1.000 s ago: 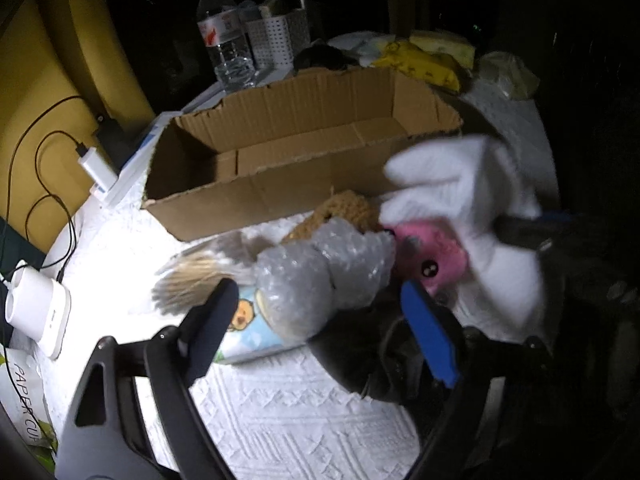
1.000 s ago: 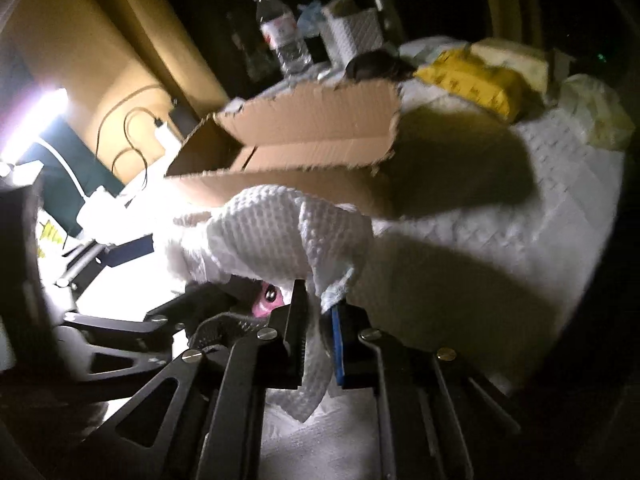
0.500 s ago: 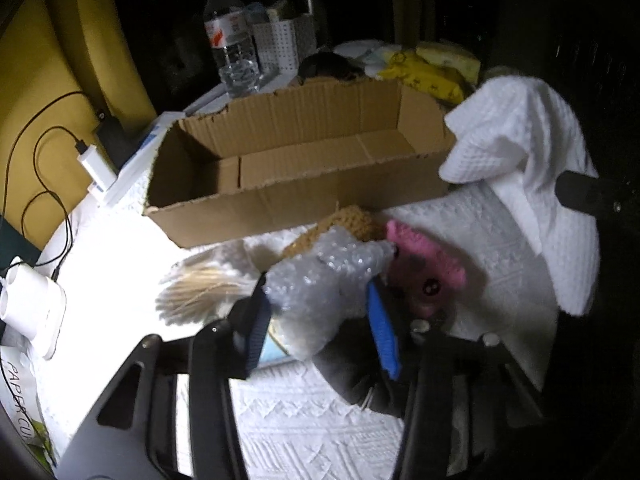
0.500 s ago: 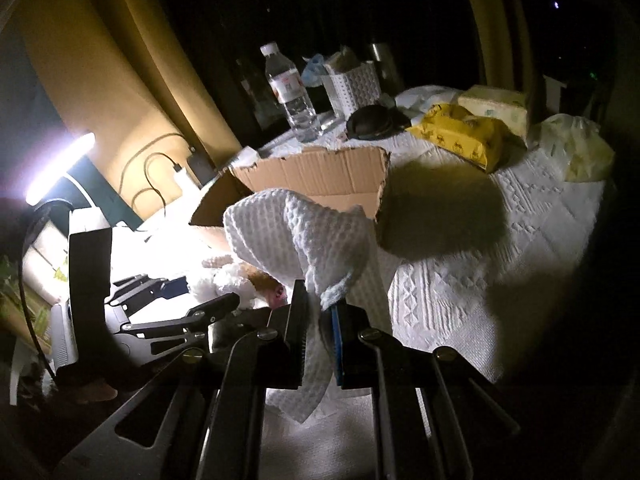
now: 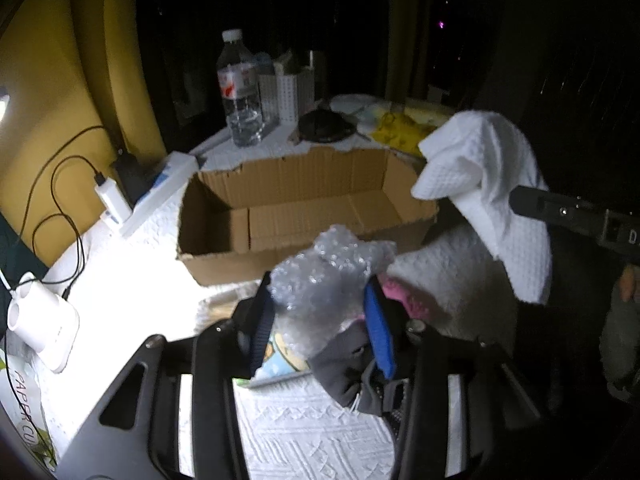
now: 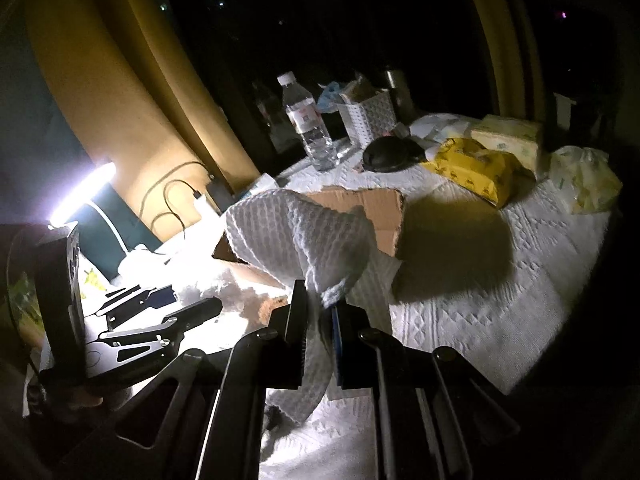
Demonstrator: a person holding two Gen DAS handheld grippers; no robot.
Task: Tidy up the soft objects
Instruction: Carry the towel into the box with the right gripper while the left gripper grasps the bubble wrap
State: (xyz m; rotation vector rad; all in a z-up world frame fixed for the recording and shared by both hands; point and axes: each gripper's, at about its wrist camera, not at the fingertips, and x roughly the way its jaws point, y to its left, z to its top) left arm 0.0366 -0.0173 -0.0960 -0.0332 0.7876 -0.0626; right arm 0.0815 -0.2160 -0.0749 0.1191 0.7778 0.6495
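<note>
Presently, I find the open brown corrugated cardboard box (image 5: 304,204) empty inside, as far as my left wrist view shows; nothing soft has yet been put away. My left claw (image 5: 320,316) has just been closing and now grips a crumpled wad of clear bubble wrap (image 5: 324,276), lifted on the near side of the box. My right claw (image 6: 320,320) is clamped tight on a white waffle-weave cloth (image 6: 296,236), which hangs in the air at the box's right end, draping down past the pads.

Still lying on the white-covered bench (image 5: 312,432) in front of the box: a pink knitted soft toy (image 5: 404,300), a dark grey fabric piece (image 5: 340,368) and a printed blue packet (image 5: 276,360).

I judge the task at an early stage: two items in hand, none deposited, several left to collect.
</note>
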